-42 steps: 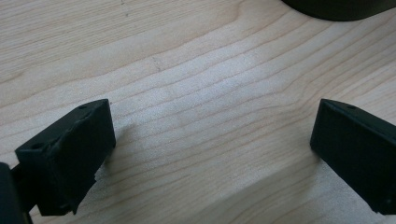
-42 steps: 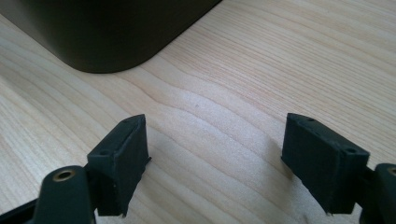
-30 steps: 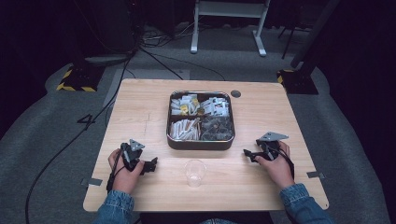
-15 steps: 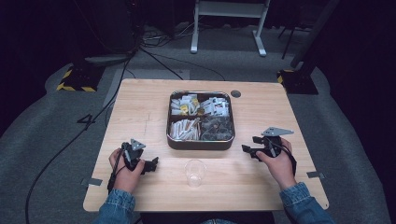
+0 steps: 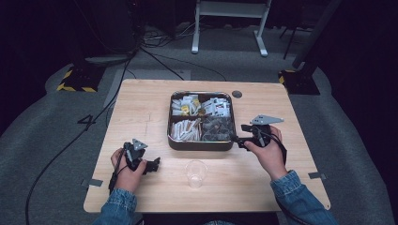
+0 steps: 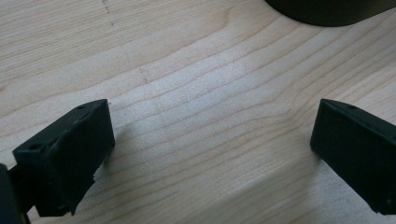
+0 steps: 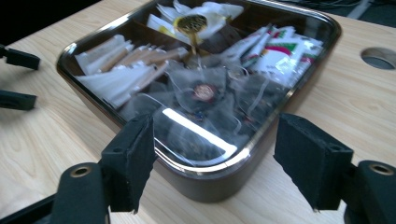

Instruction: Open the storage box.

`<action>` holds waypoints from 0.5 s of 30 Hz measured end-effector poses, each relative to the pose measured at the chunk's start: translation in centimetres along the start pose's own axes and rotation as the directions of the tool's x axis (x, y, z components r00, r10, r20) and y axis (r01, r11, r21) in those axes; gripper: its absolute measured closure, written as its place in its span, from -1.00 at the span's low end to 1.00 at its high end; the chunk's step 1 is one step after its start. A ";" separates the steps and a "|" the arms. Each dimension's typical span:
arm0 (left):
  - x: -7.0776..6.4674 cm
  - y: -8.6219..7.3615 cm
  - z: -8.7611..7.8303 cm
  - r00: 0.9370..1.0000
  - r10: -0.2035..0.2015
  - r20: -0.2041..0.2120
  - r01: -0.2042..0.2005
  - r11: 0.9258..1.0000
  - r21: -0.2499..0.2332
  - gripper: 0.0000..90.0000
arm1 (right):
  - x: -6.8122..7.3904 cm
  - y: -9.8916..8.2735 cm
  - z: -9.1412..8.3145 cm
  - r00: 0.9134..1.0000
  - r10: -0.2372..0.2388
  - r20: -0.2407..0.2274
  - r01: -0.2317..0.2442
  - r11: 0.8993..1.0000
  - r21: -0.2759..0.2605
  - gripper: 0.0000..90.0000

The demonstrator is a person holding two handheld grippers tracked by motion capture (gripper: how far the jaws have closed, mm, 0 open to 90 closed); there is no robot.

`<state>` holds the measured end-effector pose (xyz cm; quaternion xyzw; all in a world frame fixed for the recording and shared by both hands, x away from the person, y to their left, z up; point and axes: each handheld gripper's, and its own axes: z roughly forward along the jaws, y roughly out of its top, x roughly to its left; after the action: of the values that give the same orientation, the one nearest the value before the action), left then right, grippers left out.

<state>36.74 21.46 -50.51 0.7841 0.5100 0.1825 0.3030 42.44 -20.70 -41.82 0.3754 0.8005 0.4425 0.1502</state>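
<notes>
high: above, looking down | right gripper view: close on tray [image 7: 299,109] | shared: tray [image 5: 201,144]

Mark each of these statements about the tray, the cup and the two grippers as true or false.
1. The tray has a clear lid over its compartments. True.
2. The plastic cup stands inside the tray. False: it stands on the table, in front of the tray.
3. The right gripper faces a corner of the tray with open jaws. True.
4. The left gripper is shut on a tea bag. False: its jaws are open over bare wood.
5. The cup lies tipped on its side. False: it stands upright.
</notes>
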 end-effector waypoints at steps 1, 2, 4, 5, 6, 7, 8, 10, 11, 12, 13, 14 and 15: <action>0.0 0.0 0.0 1.000 0.000 0.000 0.000 1.000 0.000 -1.00 | 0.1 0.3 0.1 1.000 -0.003 -0.005 0.003 1.000 0.000 -0.34; 0.0 0.0 0.0 1.000 0.001 0.000 -0.001 1.000 0.000 -1.00 | 0.2 0.5 0.2 1.000 -0.008 -0.009 0.008 1.000 -0.001 -0.34; 0.0 0.0 0.0 1.000 0.002 -0.001 -0.002 1.000 -0.001 -1.00 | 0.3 0.7 0.3 1.000 -0.019 -0.010 0.019 1.000 -0.006 -0.34; 0.0 0.0 0.0 1.000 0.002 -0.001 -0.002 1.000 -0.001 -1.00 | 0.4 0.9 0.3 1.000 -0.027 -0.010 0.027 1.000 -0.007 -0.34; 0.0 0.0 0.0 1.000 0.003 -0.001 -0.003 1.000 -0.001 -1.00 | 0.6 1.2 0.5 1.000 -0.030 -0.008 0.030 1.000 -0.008 -0.34; 0.0 0.0 0.0 1.000 0.002 0.000 -0.002 1.000 -0.002 -1.00 | 0.7 1.4 0.7 0.999 -0.031 -0.011 0.031 0.999 -0.008 -0.34; 0.0 0.0 0.0 1.000 0.002 0.000 -0.002 1.000 -0.002 -1.00 | 0.7 1.4 0.7 0.999 -0.031 -0.011 0.031 0.999 -0.008 -0.34; 0.0 0.0 0.0 1.000 0.003 0.000 -0.003 1.000 -0.003 -1.00 | 0.7 1.8 1.0 0.999 -0.029 -0.033 0.029 0.999 0.015 -0.23; 0.0 0.0 0.0 1.000 0.003 0.000 -0.003 1.000 -0.003 -1.00 | 0.7 2.0 1.1 0.999 -0.031 -0.037 0.032 0.999 0.034 -0.22; 0.0 0.0 0.0 1.000 0.004 0.000 -0.004 1.000 -0.002 -1.00 | 0.6 2.1 1.2 0.999 -0.029 -0.041 0.031 0.999 0.044 -0.21; 0.0 0.0 0.0 1.000 0.003 0.000 -0.003 1.000 -0.003 -1.00 | 0.6 2.1 1.2 0.999 -0.029 -0.041 0.031 0.999 0.044 -0.21; 0.0 0.0 0.0 1.000 0.002 0.000 -0.002 1.000 -0.002 -1.00 | 0.6 2.3 1.4 0.999 -0.027 -0.044 0.029 0.998 0.047 -0.20; 0.0 0.0 0.0 1.000 0.004 0.000 -0.004 1.000 -0.002 -1.00 | 0.7 2.4 1.6 0.999 -0.026 -0.047 0.028 0.998 0.048 -0.20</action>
<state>36.77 21.46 -50.52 0.7848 0.5083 0.1836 0.3034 44.02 -18.50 -40.65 0.3578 0.8194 0.4292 0.1283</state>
